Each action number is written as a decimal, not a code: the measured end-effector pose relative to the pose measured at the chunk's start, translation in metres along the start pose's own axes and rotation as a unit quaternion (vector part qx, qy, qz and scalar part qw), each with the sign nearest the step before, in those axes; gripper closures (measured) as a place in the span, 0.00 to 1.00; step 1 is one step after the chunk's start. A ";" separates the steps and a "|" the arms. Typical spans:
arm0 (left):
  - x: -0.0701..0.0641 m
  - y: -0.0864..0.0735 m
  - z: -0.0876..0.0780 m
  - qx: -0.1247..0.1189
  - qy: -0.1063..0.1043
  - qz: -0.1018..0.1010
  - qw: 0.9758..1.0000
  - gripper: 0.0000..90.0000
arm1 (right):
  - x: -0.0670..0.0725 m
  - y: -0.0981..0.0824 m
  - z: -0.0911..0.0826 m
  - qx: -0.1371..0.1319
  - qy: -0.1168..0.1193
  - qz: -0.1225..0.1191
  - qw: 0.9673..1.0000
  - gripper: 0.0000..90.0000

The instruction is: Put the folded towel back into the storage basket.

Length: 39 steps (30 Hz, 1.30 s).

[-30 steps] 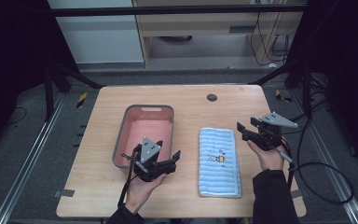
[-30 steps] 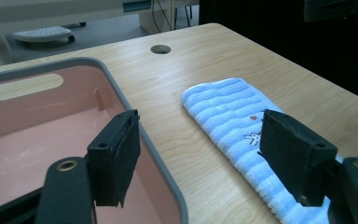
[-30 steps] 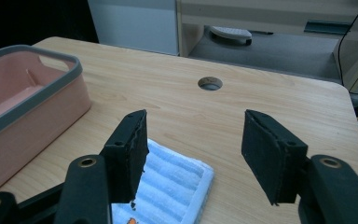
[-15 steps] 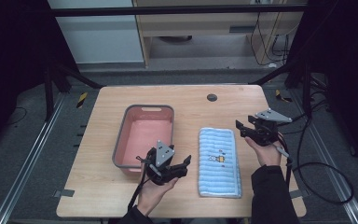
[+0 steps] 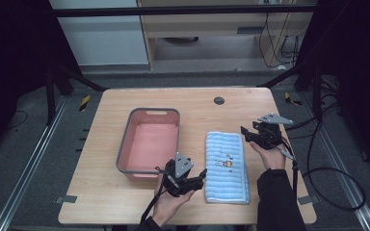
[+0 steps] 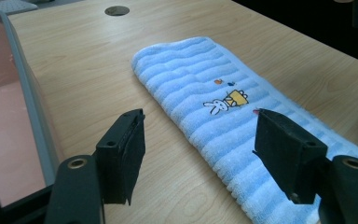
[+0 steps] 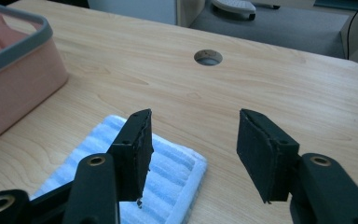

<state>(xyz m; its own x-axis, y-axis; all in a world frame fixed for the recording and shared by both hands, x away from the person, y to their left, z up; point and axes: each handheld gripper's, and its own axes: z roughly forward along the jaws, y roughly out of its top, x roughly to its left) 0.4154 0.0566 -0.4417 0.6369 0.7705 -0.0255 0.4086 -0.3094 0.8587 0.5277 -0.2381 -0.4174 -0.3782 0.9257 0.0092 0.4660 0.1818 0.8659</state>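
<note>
A folded light-blue striped towel [image 5: 226,164] with a small rabbit print [image 6: 226,101] lies flat on the wooden table, right of a pink tub [image 5: 150,144]. My left gripper [image 5: 198,177] stands open just off the towel's near left edge, its jaws pointing at the towel [image 6: 242,126]. Over the towel's far right corner [image 7: 170,170] my right gripper [image 5: 247,132] is open too, with nothing between its jaws.
The pink tub with a grey rim [image 6: 25,93] [image 7: 14,42] is empty and sits left of centre. A round cable hole [image 5: 218,100] [image 7: 208,57] is in the table's far side. Cables [image 5: 318,168] trail off the right edge.
My left gripper has slid right along the table's near side, from in front of the tub to the towel's left edge. The right gripper has shifted slightly toward the towel's far corner.
</note>
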 end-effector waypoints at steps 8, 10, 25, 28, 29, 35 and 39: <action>-0.005 -0.012 0.011 0.013 -0.006 0.000 1.000 0.39 | -0.003 -0.008 0.011 0.014 -0.001 -0.003 1.000 0.51; -0.007 -0.016 0.016 0.023 -0.009 0.001 1.000 0.40 | -0.003 -0.010 0.014 0.017 0.000 -0.001 1.000 0.51; -0.013 -0.032 0.035 0.052 -0.018 -0.002 0.998 0.43 | -0.004 -0.026 0.036 0.045 0.002 0.000 0.999 0.52; -0.014 -0.035 0.040 0.058 -0.021 -0.002 0.998 0.44 | -0.006 -0.032 0.042 0.050 0.004 0.007 0.999 0.53; -0.015 -0.036 0.041 0.060 -0.022 -0.003 0.998 0.44 | -0.006 -0.032 0.042 0.050 0.004 0.007 0.999 0.53; -0.018 -0.039 0.047 0.066 -0.026 -0.007 0.997 0.46 | -0.004 -0.038 0.052 0.065 0.007 -0.002 0.998 0.53; -0.019 -0.040 0.048 0.071 -0.026 -0.003 0.997 0.48 | -0.002 -0.040 0.057 0.076 0.012 -0.002 0.997 0.54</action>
<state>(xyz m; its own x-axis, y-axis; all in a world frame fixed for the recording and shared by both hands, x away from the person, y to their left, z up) 0.4186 0.0280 -0.5001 0.6662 0.7433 -0.0603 0.4980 -0.3833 0.7778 0.5551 -0.2280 -0.4809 -0.3979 0.9172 0.0189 0.5802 0.2357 0.7796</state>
